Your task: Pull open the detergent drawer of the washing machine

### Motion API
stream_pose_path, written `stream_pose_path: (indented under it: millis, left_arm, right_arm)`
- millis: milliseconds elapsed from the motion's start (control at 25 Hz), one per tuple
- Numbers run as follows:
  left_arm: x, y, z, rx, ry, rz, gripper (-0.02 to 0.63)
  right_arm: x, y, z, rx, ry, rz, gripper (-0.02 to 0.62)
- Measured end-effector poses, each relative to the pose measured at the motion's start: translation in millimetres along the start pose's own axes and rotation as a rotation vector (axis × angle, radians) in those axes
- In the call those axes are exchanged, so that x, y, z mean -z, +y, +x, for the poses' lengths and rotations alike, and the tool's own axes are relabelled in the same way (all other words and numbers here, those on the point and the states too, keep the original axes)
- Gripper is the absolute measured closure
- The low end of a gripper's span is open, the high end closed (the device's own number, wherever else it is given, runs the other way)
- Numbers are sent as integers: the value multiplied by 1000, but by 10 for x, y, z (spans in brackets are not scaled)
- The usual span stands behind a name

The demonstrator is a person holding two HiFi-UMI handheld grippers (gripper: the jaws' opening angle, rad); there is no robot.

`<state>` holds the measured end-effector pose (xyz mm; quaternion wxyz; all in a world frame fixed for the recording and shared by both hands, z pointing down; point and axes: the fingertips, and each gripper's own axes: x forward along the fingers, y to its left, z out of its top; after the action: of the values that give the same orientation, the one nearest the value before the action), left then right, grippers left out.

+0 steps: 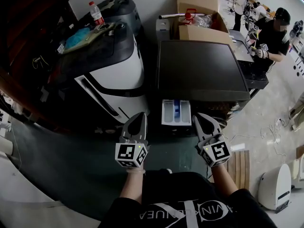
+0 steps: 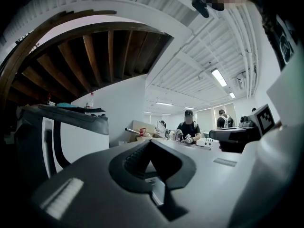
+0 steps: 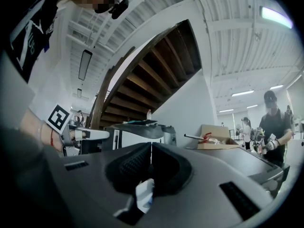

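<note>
The washing machine [image 1: 199,70] has a dark flat top and stands in front of me in the head view. Its white detergent drawer [image 1: 175,112] sticks out of the front, pulled open, with a blue insert showing inside. My left gripper [image 1: 141,116] hovers just left of the drawer, shut and holding nothing. My right gripper [image 1: 199,118] hovers just right of it, also shut and holding nothing. In the left gripper view the jaws [image 2: 151,142] meet at their tips. In the right gripper view the jaws [image 3: 151,146] are pressed together, and the drawer [image 3: 144,194] shows below them.
A white and black appliance [image 1: 114,75] with clutter and a bottle [image 1: 96,13] on top stands left of the washer. Cardboard boxes [image 1: 199,13] sit behind it. A person [image 1: 275,37] works at the far right. A wooden pallet [image 1: 240,167] lies on the floor at right.
</note>
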<state>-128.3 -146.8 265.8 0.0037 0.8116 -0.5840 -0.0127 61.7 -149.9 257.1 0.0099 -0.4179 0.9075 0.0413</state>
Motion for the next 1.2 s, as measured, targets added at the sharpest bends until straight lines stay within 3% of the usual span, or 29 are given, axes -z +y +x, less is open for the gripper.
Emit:
stream_pose_path:
  millis: [560,1200]
  left_arm:
    - [96,-12,81,8,17,-16,597]
    - [276,4,59,2,66,-37,597]
  right_arm:
    - [92,-100,43,33,16,7,581]
    - [224,-60,99,6,52,17,581]
